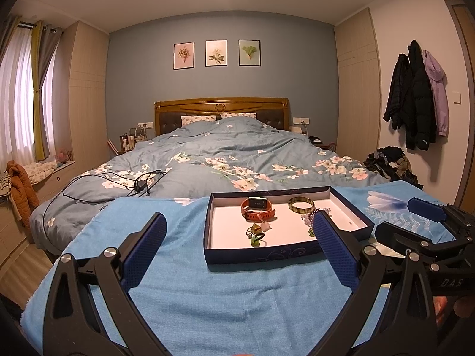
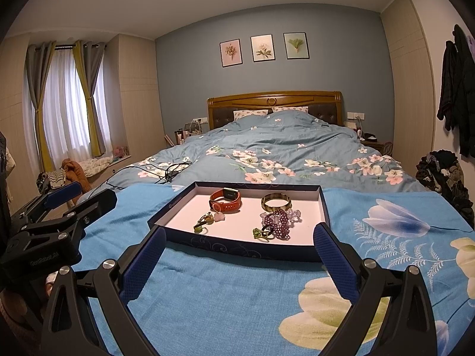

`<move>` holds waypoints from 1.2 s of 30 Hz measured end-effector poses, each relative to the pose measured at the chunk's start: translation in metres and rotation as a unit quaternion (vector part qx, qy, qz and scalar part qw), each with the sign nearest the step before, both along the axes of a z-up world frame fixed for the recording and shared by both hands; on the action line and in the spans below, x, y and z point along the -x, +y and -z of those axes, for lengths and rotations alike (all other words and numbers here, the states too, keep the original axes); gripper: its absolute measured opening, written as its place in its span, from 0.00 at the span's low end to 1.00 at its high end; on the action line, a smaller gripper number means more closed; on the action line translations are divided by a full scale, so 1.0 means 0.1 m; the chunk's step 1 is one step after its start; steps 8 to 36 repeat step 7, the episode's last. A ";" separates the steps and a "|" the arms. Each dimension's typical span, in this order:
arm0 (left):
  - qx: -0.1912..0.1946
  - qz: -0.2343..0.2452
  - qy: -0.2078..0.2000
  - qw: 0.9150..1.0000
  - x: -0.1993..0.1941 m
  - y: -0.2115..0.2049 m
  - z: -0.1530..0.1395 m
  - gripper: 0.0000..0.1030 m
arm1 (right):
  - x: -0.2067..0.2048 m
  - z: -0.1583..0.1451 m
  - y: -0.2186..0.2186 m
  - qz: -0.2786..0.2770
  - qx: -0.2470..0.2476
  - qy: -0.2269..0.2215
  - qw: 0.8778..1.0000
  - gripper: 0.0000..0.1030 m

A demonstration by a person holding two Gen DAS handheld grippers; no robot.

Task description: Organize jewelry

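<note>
Left wrist view shows the left gripper (image 1: 240, 249) spread wide and empty over the blue cloth (image 1: 184, 296), with the navy tray (image 1: 258, 256) at 12 o'clock. Right wrist view shows the right gripper (image 2: 237, 255) likewise released, holding nothing, the tray (image 2: 237, 247) straight ahead. Inside the tray lie a red watch (image 2: 225, 201) at 11 o'clock, a green bangle (image 2: 276, 202) at 1 o'clock, purple beaded jewelry (image 2: 277, 222) below the bangle, and small green rings (image 2: 200, 227) near the front wall.
</note>
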State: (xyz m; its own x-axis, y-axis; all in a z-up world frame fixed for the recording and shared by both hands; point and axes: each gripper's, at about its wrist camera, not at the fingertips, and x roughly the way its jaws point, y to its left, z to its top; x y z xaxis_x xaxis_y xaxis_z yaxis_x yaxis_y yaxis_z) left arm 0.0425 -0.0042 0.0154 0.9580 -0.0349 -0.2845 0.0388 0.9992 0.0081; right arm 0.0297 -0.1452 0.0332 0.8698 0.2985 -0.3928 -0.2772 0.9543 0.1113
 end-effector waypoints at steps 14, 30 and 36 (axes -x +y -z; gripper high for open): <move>0.019 0.004 0.068 0.998 -0.23 0.15 0.20 0.94 | -0.28 0.16 -0.31 0.021 0.046 0.062 0.997 0.93; 0.019 0.004 0.068 0.998 -0.23 0.15 0.20 0.94 | -0.28 0.16 -0.31 0.021 0.046 0.062 0.997 0.93; 0.019 0.004 0.068 0.998 -0.23 0.15 0.20 0.94 | -0.28 0.16 -0.31 0.021 0.046 0.062 0.997 0.93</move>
